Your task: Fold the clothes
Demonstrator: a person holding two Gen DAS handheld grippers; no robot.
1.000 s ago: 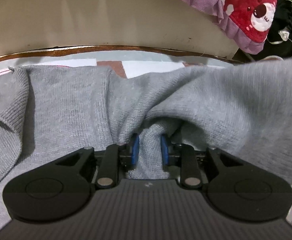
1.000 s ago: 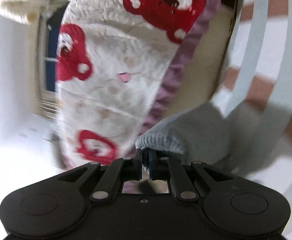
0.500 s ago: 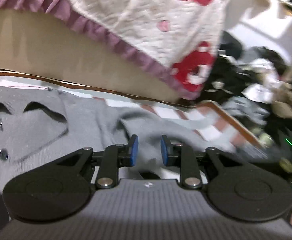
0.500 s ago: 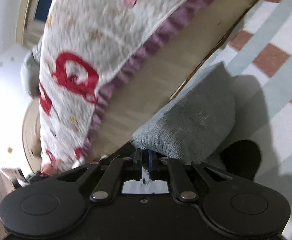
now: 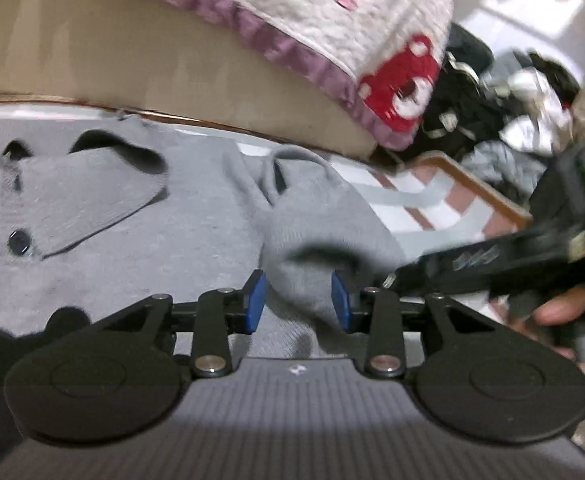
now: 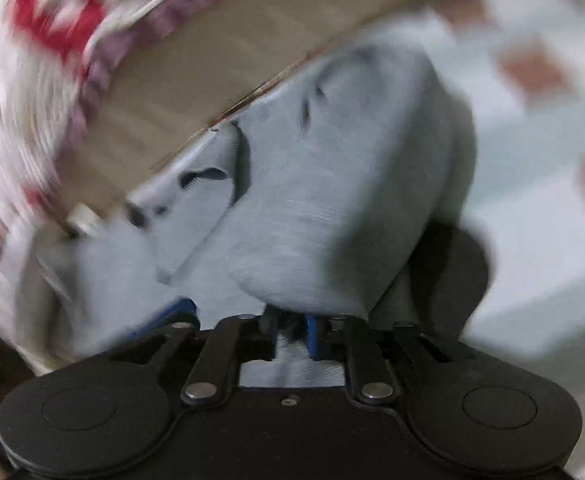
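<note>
Sleeve folded in over the cardigan body

The grey knit cardigan (image 5: 132, 240) lies on the checked sheet (image 5: 424, 196), below the bear-print quilt (image 5: 356, 28); its sleeve (image 5: 320, 232), lifted a second ago, now rests across the body. The left gripper (image 5: 297, 300) has let go, jaws spread. The right gripper (image 6: 292, 330) still pinches the cuff, so this fold is nearly finished.

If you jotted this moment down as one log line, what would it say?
step: folding sleeve | left tool: open above grey cardigan | right tool: shut on cardigan's sleeve | surface: striped bedsheet
</note>
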